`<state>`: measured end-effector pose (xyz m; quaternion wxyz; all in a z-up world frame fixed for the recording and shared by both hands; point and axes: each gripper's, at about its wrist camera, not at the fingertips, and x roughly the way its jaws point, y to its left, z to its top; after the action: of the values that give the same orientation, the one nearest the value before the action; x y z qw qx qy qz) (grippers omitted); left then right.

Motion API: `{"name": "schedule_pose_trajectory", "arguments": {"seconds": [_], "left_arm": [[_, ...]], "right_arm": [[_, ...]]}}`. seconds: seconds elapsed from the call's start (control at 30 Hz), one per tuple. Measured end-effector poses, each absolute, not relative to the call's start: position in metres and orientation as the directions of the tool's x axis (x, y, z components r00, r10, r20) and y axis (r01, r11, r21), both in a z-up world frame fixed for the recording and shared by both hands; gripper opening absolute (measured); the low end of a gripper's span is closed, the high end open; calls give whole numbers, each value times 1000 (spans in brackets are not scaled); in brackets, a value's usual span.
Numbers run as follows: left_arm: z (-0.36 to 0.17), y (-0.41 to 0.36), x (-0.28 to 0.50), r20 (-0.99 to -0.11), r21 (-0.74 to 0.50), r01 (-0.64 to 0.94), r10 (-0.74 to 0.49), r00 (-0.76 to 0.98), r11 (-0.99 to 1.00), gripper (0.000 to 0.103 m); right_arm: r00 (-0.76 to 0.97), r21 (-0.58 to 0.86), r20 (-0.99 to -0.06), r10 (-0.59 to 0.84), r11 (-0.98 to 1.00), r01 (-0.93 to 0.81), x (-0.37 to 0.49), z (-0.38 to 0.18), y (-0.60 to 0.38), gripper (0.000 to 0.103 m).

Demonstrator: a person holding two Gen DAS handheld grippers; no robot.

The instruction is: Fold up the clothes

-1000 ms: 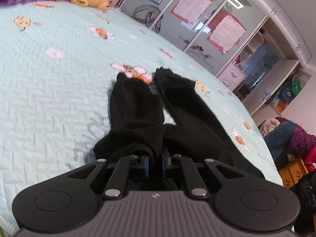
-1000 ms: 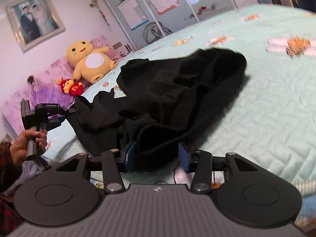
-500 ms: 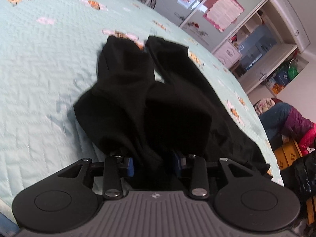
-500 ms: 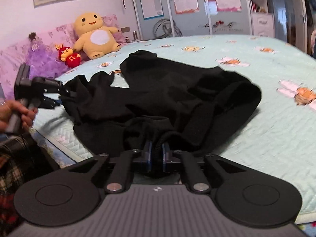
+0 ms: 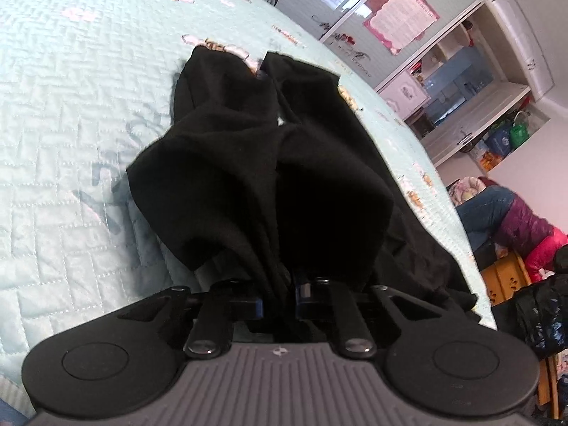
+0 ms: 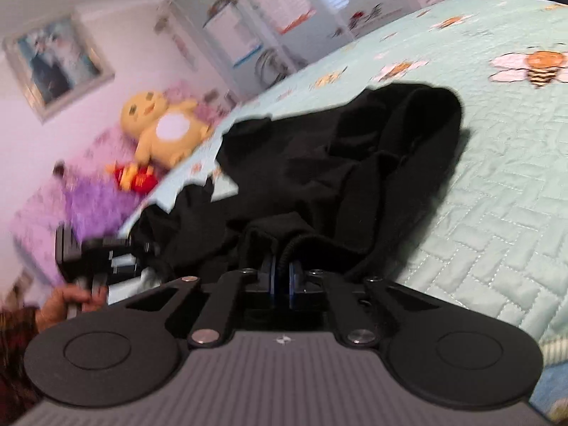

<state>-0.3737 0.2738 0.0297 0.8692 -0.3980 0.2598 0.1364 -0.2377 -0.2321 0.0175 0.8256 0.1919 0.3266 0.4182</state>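
Pale mint quilting with stitched herringbone and little bee prints covers the bed [image 5: 71, 113], and glass cupboard doors hung with pink-edged posters [image 5: 401, 17] line the far wall. Black trousers [image 5: 269, 163] lie heaped on the bedspread, straight ahead of the left gripper [image 5: 278, 303]; their two legs run away from it toward the far side of the bed, cuffs side by side with a sliver of quilt between them. That gripper's jaws are closing, and a bunched fold of the black cloth is pinched between the blue pads, rising from them in a dark hump. Off to its right, past the bed's edge, someone in jeans and a magenta jacket [image 5: 511, 220] sits low by an orange crate.

From the other side, the right gripper [image 6: 282, 278] is clenched on the waistband of the trousers [image 6: 337, 163], a ribbed cord edge caught between its pads. Beyond it the cloth spreads in a crumpled mound across the quilt. To its left a hand [image 6: 71, 300] grips the handle of the left gripper [image 6: 142, 252], whose tips are buried in the fabric. Farther back on that side a yellow plush toy [image 6: 163, 127] and a small red one [image 6: 136, 177] sit against purple pillows, blurred.
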Motion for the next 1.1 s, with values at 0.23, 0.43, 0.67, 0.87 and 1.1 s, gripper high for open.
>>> {"name": "schedule_pose_trajectory", "arguments": {"seconds": [0.23,0.43,0.67,0.87,1.1], "left_arm": [[76,278,-390,-421,-663,-325,23,907,675,6],[60,262,-395,-535,-593,-372,-4,845,714,6],[22,264,-401,-621,-617,-430,-71,781,659,7],[22,264,-397,-624,-623,-444,-67,779,645,24],[18,260,-397,-618,-619,-442,-56,784,649,34]], "right_arm": [[579,728,-179,796,503,-467,-252,41,-285,4],[583,716,-203,786,526,-459,-268,41,-296,4],[576,682,-334,746,613,-399,-281,12,-303,4],[566,681,-354,744,621,-389,-279,5,-300,4],[548,708,-373,749,612,-354,-278,-7,-298,14]]}}
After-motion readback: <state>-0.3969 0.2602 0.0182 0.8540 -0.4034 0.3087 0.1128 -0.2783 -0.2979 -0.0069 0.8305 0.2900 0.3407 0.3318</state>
